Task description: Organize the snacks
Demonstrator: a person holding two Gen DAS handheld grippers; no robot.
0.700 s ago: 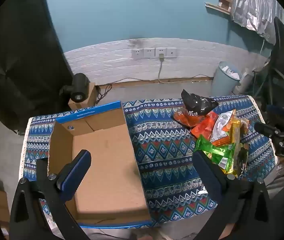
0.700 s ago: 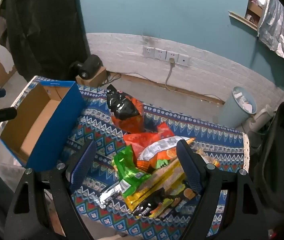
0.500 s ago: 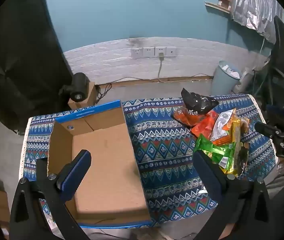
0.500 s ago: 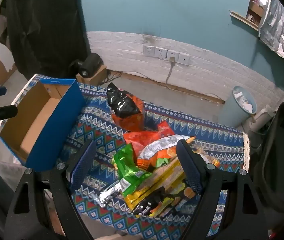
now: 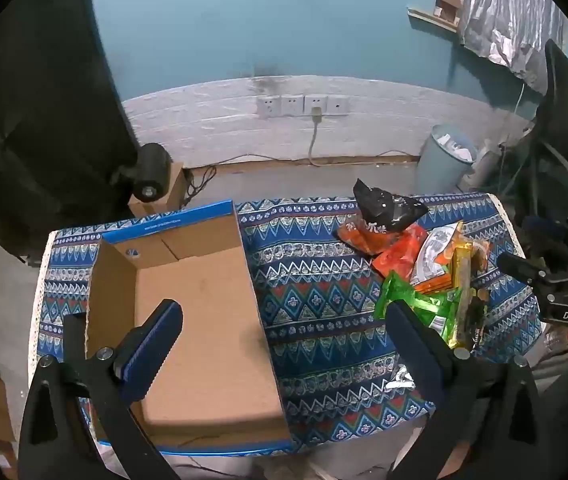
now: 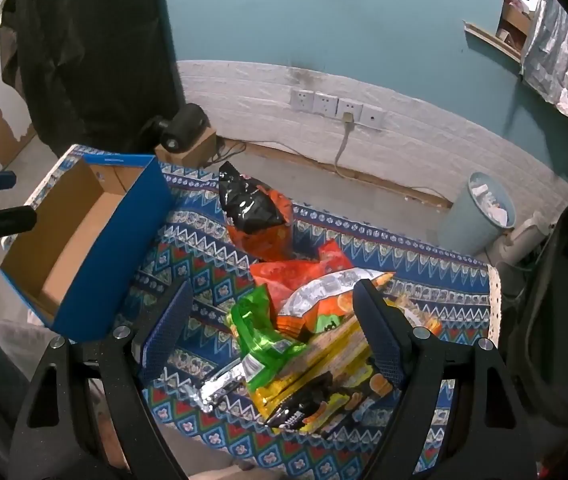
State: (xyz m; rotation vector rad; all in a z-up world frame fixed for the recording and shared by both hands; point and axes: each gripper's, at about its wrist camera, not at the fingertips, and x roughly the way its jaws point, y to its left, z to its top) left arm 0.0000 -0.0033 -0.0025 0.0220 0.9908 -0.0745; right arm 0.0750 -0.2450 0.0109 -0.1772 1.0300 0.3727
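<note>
Both grippers, left [image 5: 284, 332] and right [image 6: 272, 320], hung with fingers spread and empty above the patterned cloth-covered desk [image 5: 316, 280]: crinkly foil snacks [image 6: 308, 320] heaped right of the rectangular cardboard box [image 5: 200, 320].

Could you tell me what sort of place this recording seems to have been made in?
Probably a lived-in room at home, not a kitchen or a shop: a low table under a patterned cloth, wall sockets on a teal wall, and a waste bin by a chair.
</note>
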